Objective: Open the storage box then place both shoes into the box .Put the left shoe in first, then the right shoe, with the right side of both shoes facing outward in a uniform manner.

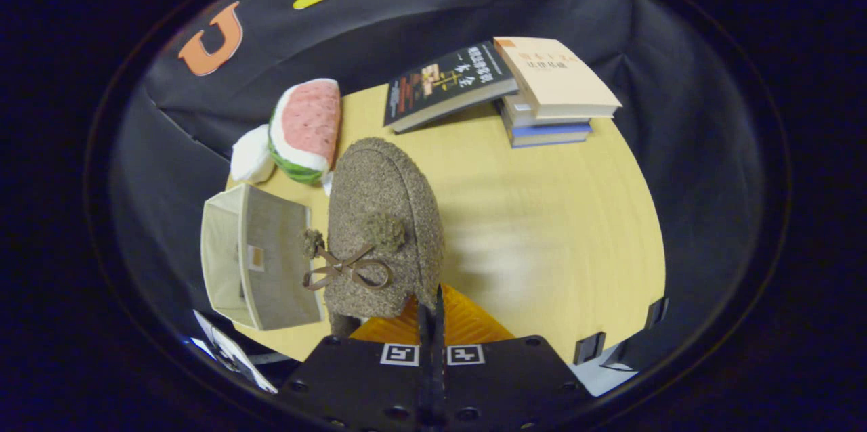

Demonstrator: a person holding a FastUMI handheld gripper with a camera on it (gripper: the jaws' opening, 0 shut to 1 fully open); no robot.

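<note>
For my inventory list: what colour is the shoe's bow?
Brown, on the speckled brown shoe; the bow shows in the gripper view.

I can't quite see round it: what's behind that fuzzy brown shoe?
Behind the shoe, held in the closed jaws of the gripper, lie a watermelon-slice cushion and, further back, books. Whatever the shoe hides on the table cannot be seen.

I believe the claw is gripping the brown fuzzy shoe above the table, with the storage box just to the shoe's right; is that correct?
Not quite: in the gripper view the storage box sits to the shoe's left, not its right. The rest holds: the claw has its fingers closed on the rear edge of the brown fuzzy shoe, holding it above the table.
</note>
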